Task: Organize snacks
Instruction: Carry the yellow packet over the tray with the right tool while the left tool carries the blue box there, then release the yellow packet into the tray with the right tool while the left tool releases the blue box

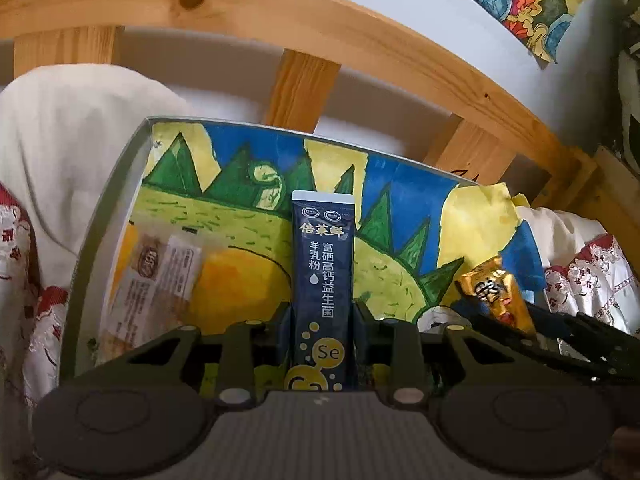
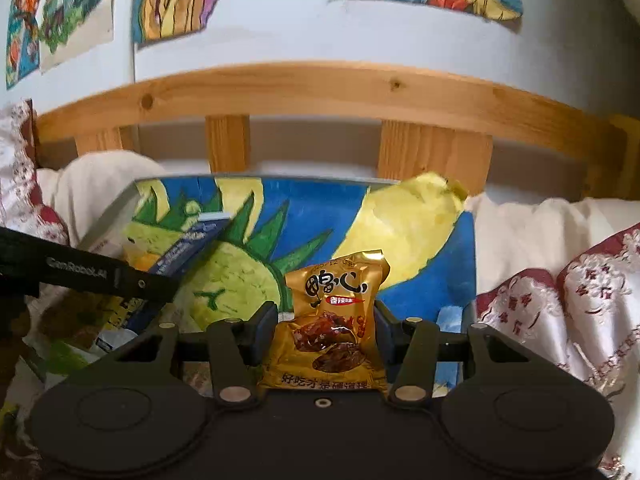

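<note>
I have the dark blue sachet (image 1: 323,280) pinched low between the fingers of my left gripper (image 1: 322,322), jaws drawn in to the pack's width, so it stands upright over the middle of the painted tray (image 1: 116,184). My right gripper (image 2: 326,332) is clamped the same way on the gold snack packet (image 2: 332,316), which sits over the tray's near right part. In the left view, one pale wrapped snack (image 1: 156,276) already lies flat by the tray's left wall. I judge the step to be setting both packs down inside the tray, and to do it well I should lower each until its bottom edge meets the painted floor before I ease the jaws apart, so neither tips or slides out. The sachet is tall and thin, so laying it flat beside the pale snack looks safer than standing it. Both grippers tilt forward and down toward the tray, side by side, the left one crossing the left edge of the right camera's view. The wooden bed rail (image 2: 320,84) runs well behind the tray, with white bedding (image 1: 72,128) around it.
</note>
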Demonstrator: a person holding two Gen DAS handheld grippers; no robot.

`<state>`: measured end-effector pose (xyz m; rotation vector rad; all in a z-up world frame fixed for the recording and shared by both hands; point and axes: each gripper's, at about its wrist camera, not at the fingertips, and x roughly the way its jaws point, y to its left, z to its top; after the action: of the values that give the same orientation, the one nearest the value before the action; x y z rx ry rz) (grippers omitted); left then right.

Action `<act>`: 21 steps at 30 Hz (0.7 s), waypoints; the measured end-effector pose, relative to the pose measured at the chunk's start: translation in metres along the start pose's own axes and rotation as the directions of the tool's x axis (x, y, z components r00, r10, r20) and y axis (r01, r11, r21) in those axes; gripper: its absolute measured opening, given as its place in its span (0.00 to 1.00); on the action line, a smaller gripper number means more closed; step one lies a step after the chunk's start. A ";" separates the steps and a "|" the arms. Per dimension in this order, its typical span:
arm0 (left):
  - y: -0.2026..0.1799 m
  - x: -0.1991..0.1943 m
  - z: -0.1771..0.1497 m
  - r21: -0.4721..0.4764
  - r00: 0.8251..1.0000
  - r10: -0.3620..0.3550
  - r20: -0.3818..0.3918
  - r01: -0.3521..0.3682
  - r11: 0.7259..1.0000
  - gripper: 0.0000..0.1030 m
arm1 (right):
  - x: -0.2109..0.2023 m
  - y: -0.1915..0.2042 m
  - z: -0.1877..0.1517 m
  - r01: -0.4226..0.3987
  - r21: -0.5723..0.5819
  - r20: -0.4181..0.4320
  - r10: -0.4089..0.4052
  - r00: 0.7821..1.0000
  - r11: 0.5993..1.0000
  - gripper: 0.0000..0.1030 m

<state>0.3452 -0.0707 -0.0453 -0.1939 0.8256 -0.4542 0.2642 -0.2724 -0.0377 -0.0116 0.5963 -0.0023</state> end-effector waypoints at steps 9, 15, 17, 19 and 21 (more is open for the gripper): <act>-0.007 0.001 -0.004 0.020 0.999 0.032 -0.006 -0.031 0.999 0.39 | 0.011 -0.005 -0.006 -0.008 0.047 -0.039 0.010 0.999 0.999 0.54; -0.007 -0.011 -0.004 -0.012 1.000 0.006 0.024 -0.005 1.000 0.61 | 0.000 -0.009 -0.003 0.007 0.053 0.000 -0.007 1.000 0.999 0.62; -0.009 -0.017 -0.004 -0.009 0.999 0.004 0.043 -0.003 1.000 0.66 | -0.005 -0.009 -0.001 0.008 0.058 0.014 -0.009 1.000 0.998 0.66; -0.013 -0.025 -0.004 -0.005 0.997 0.010 0.073 -0.010 1.000 0.77 | -0.011 -0.010 0.000 0.009 0.065 0.031 -0.011 0.999 0.998 0.70; -0.015 -0.034 -0.005 0.001 0.995 0.015 0.103 -0.015 1.000 0.80 | -0.018 -0.011 0.001 0.010 0.069 0.050 -0.014 0.999 0.998 0.74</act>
<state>0.3163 -0.0687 -0.0212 -0.2076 0.7249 -0.4276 0.2501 -0.2832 -0.0263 0.0517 0.5454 -0.0342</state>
